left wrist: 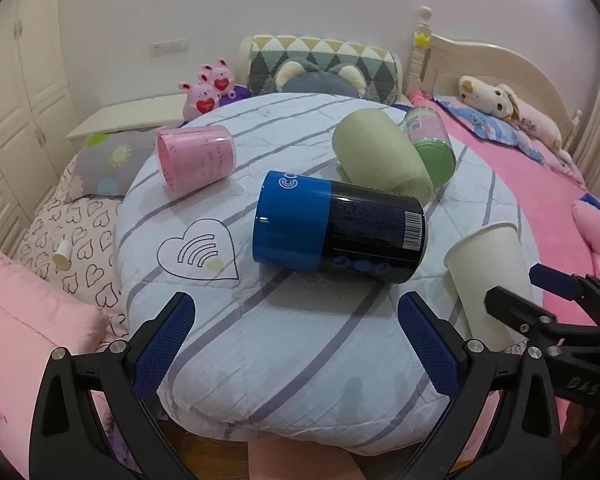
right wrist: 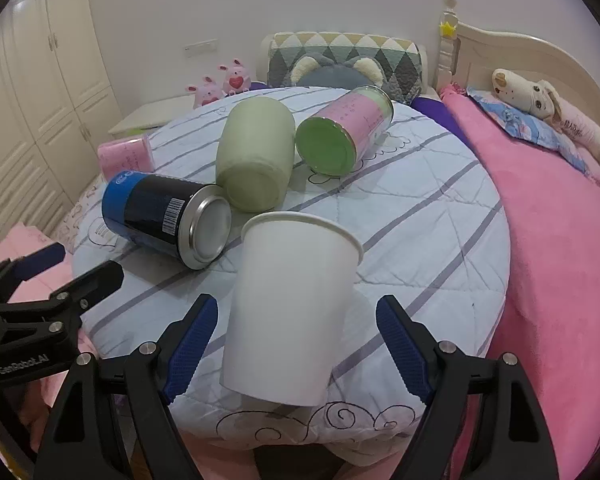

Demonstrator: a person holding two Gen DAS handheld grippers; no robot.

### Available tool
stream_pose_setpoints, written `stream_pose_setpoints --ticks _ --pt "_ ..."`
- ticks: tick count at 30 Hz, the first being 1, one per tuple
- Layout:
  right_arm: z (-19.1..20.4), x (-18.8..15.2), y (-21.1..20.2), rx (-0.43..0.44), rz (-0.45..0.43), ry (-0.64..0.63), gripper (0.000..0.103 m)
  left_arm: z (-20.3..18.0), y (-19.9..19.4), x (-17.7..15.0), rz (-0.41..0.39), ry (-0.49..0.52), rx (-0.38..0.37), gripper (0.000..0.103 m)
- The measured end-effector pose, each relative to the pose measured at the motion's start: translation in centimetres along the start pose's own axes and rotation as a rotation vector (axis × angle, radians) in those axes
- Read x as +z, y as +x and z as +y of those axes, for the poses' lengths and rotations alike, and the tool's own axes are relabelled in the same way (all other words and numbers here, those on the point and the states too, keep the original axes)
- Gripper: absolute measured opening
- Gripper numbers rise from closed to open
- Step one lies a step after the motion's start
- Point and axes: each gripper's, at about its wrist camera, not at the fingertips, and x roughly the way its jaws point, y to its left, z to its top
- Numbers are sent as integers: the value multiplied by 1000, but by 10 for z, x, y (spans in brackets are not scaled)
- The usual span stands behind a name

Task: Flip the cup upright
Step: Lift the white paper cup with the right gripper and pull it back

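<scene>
Your white paper cup [right wrist: 292,308] stands with its open mouth up on the round quilted cushion with grey stripes [right wrist: 420,208], near the front edge. It sits right between the blue pads of your right gripper [right wrist: 298,344]. The jaws are wide open, and neither pad touches the cup.

Your left gripper [left wrist: 296,344] is wide open too and holds nothing. It hangs over the front of the cushion, and the big blue and black can [left wrist: 338,226] lies on its side just ahead of it. From this side the cup [left wrist: 490,276] leans a little, off to the right.

Behind the can a pale green cup [right wrist: 256,156] lies on its side. A clear jar with a pink label and green base [right wrist: 344,132] lies beside it. A pink jar [left wrist: 196,156] lies farther left.
</scene>
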Motion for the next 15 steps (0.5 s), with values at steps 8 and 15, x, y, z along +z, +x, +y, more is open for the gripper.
stream_pose_setpoints --ticks 8,15 --pt "-3 2 -13 15 -40 5 83 -6 -6 -2 -11 15 9 103" --pt "-10 1 -18 18 -47 9 83 -16 -10 -2 -14 25 14 102"
